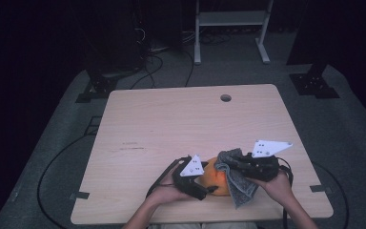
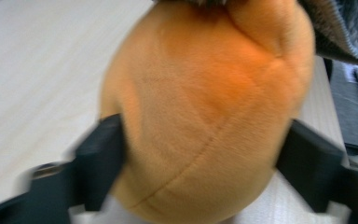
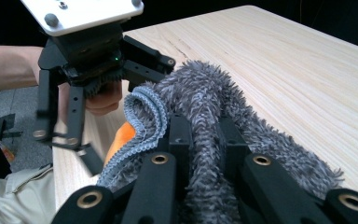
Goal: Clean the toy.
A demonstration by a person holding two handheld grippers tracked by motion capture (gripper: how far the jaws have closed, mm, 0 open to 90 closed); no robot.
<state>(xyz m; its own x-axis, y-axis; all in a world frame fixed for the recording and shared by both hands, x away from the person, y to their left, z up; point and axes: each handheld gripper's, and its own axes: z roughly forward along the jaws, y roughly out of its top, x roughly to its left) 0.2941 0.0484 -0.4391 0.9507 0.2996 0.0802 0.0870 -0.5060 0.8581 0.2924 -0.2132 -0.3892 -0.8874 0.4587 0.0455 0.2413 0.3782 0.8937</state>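
Orange plush makes up the soft toy [image 1: 215,177], a rounded stuffed thing with stitched seams, lying at the near edge of the table [image 1: 171,119], about midway along that edge. In the left gripper view the toy [image 2: 205,107] sits between the two black jaws, which press against its flanks on either side, so the left gripper [image 1: 201,188] is clamped on the toy. The jaws are blurred there, but their contact with the plush is plain.

Draped over the far right side of the toy is a grey cloth [image 1: 236,174], shaggy on one face and with a ribbed blue-grey hem; one end hangs down beside the toy toward the table edge. In the right gripper view the cloth [image 3: 205,107] rises as a thick fold squeezed between the two jaws, so the right gripper [image 1: 236,161] is pinched shut on the cloth, just right of the toy. A sliver of the toy [image 3: 123,135] peeks out under the folded hem.

The person's left hand [image 1: 164,193] holds its gripper just left of the toy, and the right hand [image 1: 279,183] sits to the toy's right. Each gripper carries a pale three-cornered plate on top. Far beyond the toy, near the opposite table edge, is a round hole [image 1: 226,98]. Dark cables lie on the grey floor [image 1: 52,157] left of the table.
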